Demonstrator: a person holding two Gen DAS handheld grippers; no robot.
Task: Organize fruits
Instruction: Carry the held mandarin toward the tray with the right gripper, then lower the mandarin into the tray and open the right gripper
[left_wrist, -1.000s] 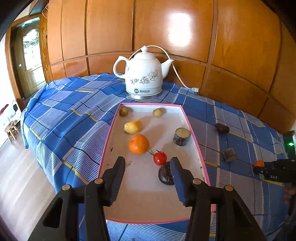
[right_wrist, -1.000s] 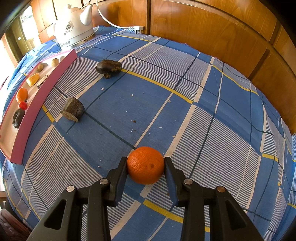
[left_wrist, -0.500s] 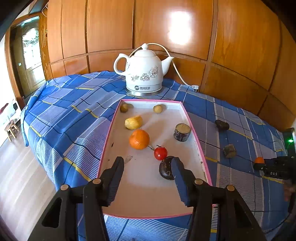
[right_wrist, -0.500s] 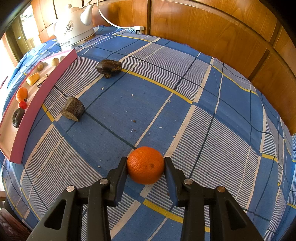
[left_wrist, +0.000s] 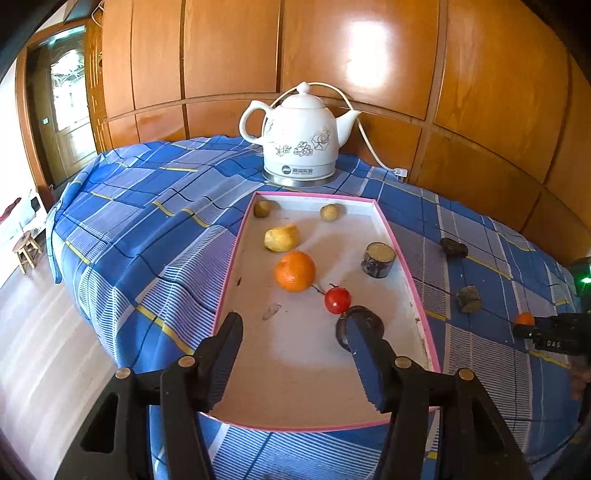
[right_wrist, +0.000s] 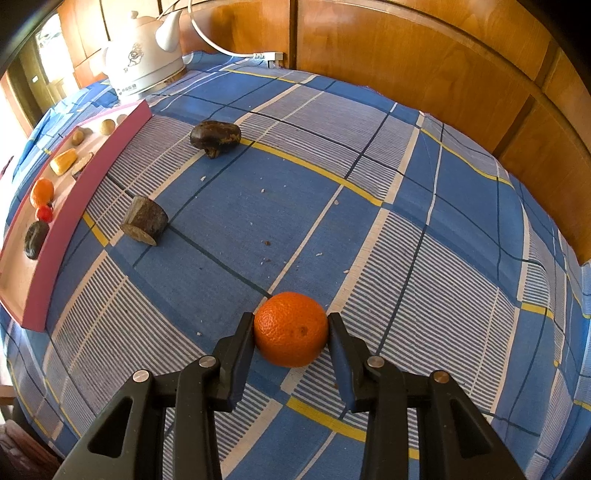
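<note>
A pink-rimmed tray (left_wrist: 234, 266) lies on the blue checked cloth, holding an orange (left_wrist: 294, 270), a cherry tomato (left_wrist: 337, 300), a yellow piece (left_wrist: 281, 237), a cut dark cylinder (left_wrist: 378, 259), two small brown fruits and a dark fruit (left_wrist: 365, 325). My left gripper (left_wrist: 293, 332) hovers over the tray's near end. Its jaws are opening with nothing between them, and the right finger partly hides the dark fruit. Out on the cloth, my right gripper (right_wrist: 291, 334) is shut on a second orange (right_wrist: 291, 323), which rests on the cloth.
A white kettle (left_wrist: 299, 142) with a cord stands behind the tray against the wood-panelled wall. Two dark lumps (right_wrist: 216, 136) (right_wrist: 144, 220) lie on the cloth between the tray wall (right_wrist: 85, 192) and the held orange. The table drops off to the floor at left.
The left jaws have spread wider over the tray. The right gripper and its orange have not moved.
</note>
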